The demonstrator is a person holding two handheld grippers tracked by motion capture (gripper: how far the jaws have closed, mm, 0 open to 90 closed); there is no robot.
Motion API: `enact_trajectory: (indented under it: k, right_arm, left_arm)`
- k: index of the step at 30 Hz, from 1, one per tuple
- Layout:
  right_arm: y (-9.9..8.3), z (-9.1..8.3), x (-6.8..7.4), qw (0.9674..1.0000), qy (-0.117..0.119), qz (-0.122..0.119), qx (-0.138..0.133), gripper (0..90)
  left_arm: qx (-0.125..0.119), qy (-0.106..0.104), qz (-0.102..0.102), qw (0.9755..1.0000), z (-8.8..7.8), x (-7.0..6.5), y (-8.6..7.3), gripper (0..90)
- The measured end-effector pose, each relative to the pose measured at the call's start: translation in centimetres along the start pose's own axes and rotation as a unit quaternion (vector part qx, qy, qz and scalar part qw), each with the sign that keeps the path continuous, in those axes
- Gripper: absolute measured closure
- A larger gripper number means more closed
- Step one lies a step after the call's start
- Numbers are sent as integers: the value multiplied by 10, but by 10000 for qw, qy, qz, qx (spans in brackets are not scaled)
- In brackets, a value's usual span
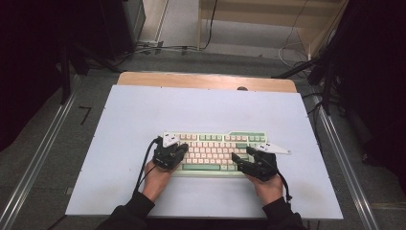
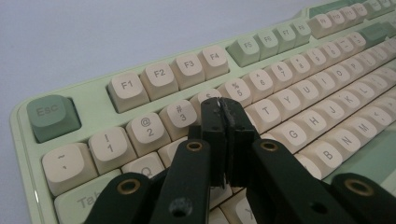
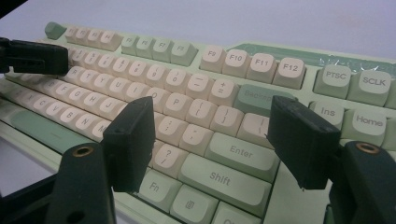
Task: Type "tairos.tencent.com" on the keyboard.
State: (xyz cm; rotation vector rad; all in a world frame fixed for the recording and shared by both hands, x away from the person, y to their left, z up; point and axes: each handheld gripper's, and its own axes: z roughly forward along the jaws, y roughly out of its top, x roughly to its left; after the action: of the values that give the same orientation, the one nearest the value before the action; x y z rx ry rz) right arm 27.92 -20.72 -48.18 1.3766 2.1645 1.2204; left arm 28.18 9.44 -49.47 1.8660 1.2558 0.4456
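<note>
1. The keyboard (image 1: 215,152), pale green with cream keys, lies flat on the white table (image 1: 134,120), near the table's 6 o'clock edge in the high view, its long side parallel to that edge.
2. The left gripper (image 1: 181,149) sits over the keyboard's 9 o'clock end in the high view, held by the person's left hand (image 1: 155,177).
3. In the left gripper view, the left gripper (image 2: 223,114) has its jaws pressed together with nothing between them. The tips stand over the number row, just at 3 o'clock of the 3 key (image 2: 181,117); whether they touch a key cannot be told.
4. The Esc key (image 2: 50,116) lies at 9 o'clock of those tips, well apart from them.
5. The right gripper (image 1: 242,154) sits over the keyboard's 3 o'clock half in the high view, held by the right hand (image 1: 268,187).
6. In the right gripper view, the right gripper (image 3: 212,135) has its jaws spread wide and pinches nothing. The Enter key (image 3: 243,151) and the Shift key (image 3: 224,177) show in the gap between the jaws.
7. The left gripper's black jaw end appears at 10 o'clock in the right gripper view, over the number row.
</note>
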Motion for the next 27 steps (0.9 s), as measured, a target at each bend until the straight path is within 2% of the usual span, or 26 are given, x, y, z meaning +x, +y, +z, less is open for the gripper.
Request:
enact_trajectory:
  k: [3, 7, 10, 13, 16, 20, 27]
  right_arm:
    - [0, 0, 0, 10000, -3, -17, 8, 306]
    - [0, 0, 0, 10000, -38, -39, 2, 306]
    - [0, 0, -1, 10000, -33, -36, -11, 306]
    - [0, 0, -1, 10000, -38, -37, -13, 306]
    - [1, 0, 0, 10000, -35, -47, -20, 311]
    - [2, 2, 4, 9999, -5, -113, -14, 351]
    - [6, 11, 15, 9992, 225, -322, 32, 432]
  left_arm:
    - [-24, -61, -38, 10000, -1, 0, 0, 849]
    - [-263, -122, -11, 9996, -8, -4, 1, 577]
    - [-392, -202, 0, 9990, -13, -4, 1, 434]
    - [-479, -237, -21, 9986, -17, -4, 1, 363]
    - [-552, -209, -23, 9983, -22, -3, -1, 329]
    - [-717, -116, -93, 9973, -27, 0, -7, 327]
    - [-701, 29, -150, 9974, -35, 4, -15, 328]
